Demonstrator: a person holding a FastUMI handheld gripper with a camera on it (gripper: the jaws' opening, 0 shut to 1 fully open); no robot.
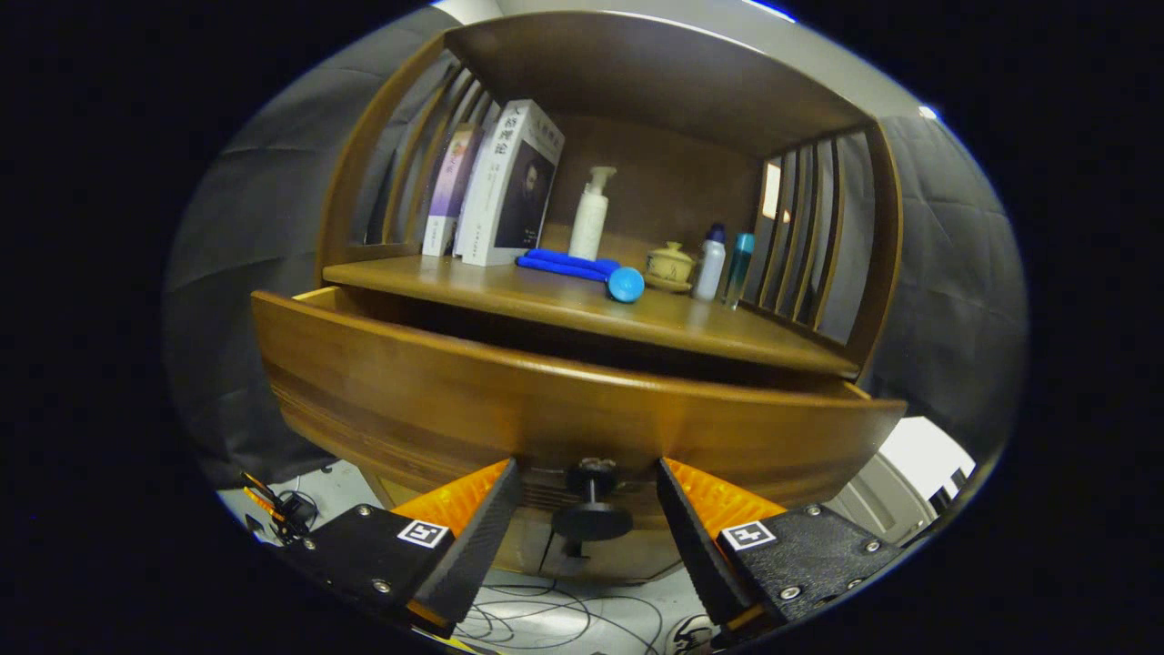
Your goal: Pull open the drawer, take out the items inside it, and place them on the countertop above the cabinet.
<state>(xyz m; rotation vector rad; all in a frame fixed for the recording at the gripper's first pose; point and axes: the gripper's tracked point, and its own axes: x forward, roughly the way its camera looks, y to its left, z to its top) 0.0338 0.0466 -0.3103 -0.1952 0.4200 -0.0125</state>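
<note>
A wooden drawer [473,400] stands pulled out from under the countertop [564,309] of a wooden cabinet; its inside is hidden behind its front panel. A dark round knob [591,518] sticks out of the drawer front, low in the middle. My gripper [589,505] is open, with one finger on each side of the knob and a gap to it on both sides. A blue long-handled tool [582,269] with a round head lies on the countertop.
On the countertop stand books [505,186] at the left, a white pump bottle [589,218], a small lidded pot [671,266] and two bottles [723,264] at the right. Slatted sides and a top shelf enclose it. Cables [546,623] lie on the floor below.
</note>
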